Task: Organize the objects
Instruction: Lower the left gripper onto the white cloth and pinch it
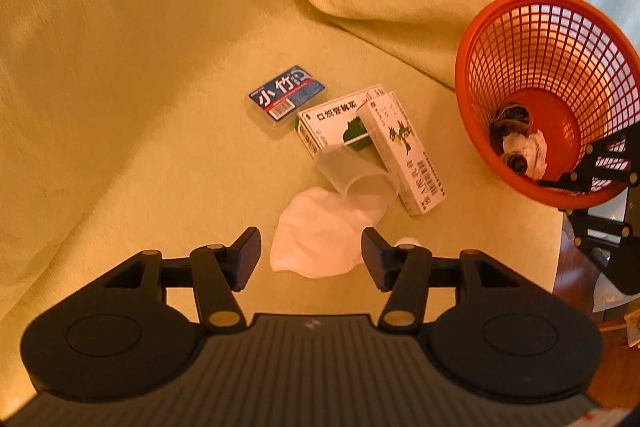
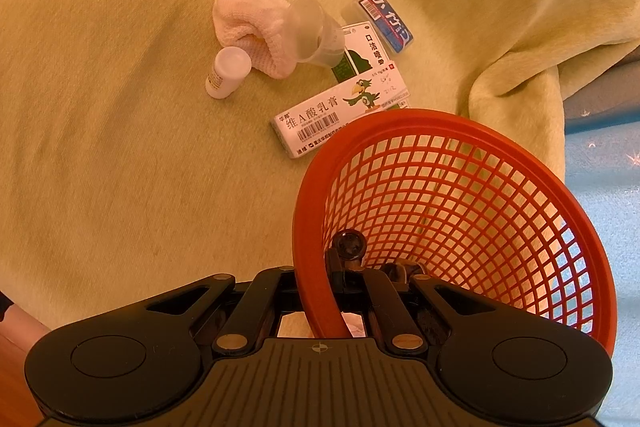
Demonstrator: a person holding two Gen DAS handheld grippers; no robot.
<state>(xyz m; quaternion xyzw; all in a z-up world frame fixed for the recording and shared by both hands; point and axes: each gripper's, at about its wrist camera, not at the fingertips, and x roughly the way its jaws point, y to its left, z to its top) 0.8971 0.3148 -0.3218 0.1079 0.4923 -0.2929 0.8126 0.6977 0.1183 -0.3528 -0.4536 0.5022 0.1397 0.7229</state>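
Apparently clamped, right hand-held gripper (image 2: 338, 291) pinches orange mesh basket (image 2: 460, 187); left hand-held gripper (image 1: 311, 255) gapes.

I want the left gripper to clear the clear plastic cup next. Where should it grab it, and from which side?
The clear plastic cup lies on its side, mouth toward the open left gripper, resting on the white cloth and against the long ointment box. Probably come from above, pinching across the curved wall near the mouth, which looks freer than the base.
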